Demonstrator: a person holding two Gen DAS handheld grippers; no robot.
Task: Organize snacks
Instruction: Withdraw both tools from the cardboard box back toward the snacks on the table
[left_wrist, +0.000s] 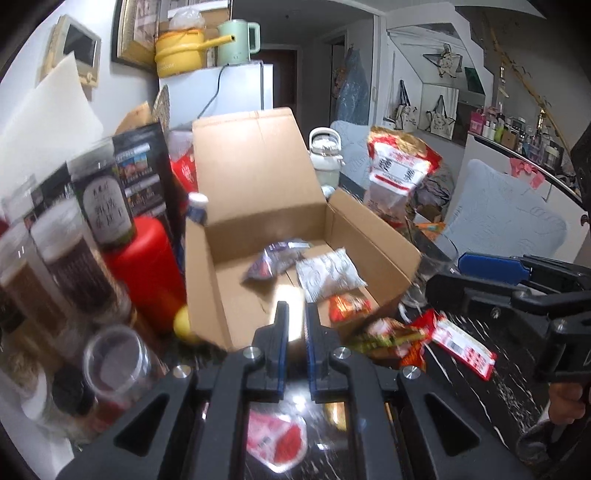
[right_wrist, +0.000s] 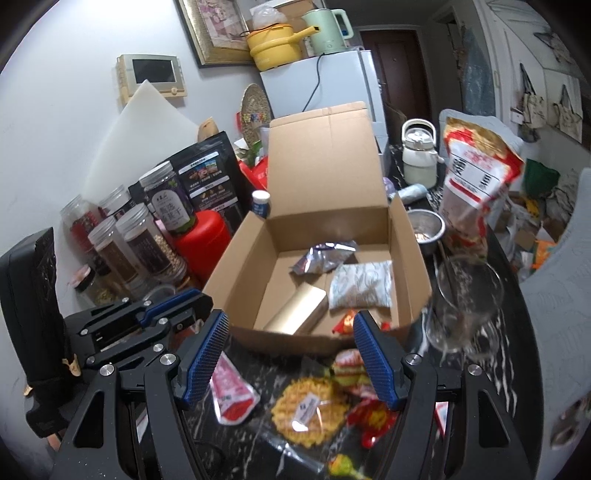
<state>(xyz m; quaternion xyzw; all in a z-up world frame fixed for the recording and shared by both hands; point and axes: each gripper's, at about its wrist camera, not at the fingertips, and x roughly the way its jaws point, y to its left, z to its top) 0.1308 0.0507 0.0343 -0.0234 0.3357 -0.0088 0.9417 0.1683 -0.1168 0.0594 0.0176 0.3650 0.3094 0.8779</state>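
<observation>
An open cardboard box (right_wrist: 317, 341) stands in the middle of the dark marble table. In it lie a silver-purple packet (right_wrist: 321, 254), a white packet (right_wrist: 362, 286), a gold packet (right_wrist: 295, 314) and a red-orange packet (right_wrist: 347, 323). My right gripper (right_wrist: 290, 315) is open and empty, hovering at the box's near wall above loose snacks: a round noodle cake (right_wrist: 310, 410), a pink-red sachet (right_wrist: 232, 395) and red wrappers (right_wrist: 373, 421). My left gripper (left_wrist: 297, 314) is shut with nothing in it, above the box's near edge. In the left wrist view the box (left_wrist: 258, 177) fills the centre and the right gripper (left_wrist: 447, 271) reaches in from the right.
Several clear jars (right_wrist: 122, 243) and a red canister (right_wrist: 203, 236) crowd the left of the box. A glass bowl (right_wrist: 465, 302), a steel bowl (right_wrist: 424, 225) and a tall red-white bag (right_wrist: 476, 173) stand to its right. A white kettle (right_wrist: 417, 155) is behind.
</observation>
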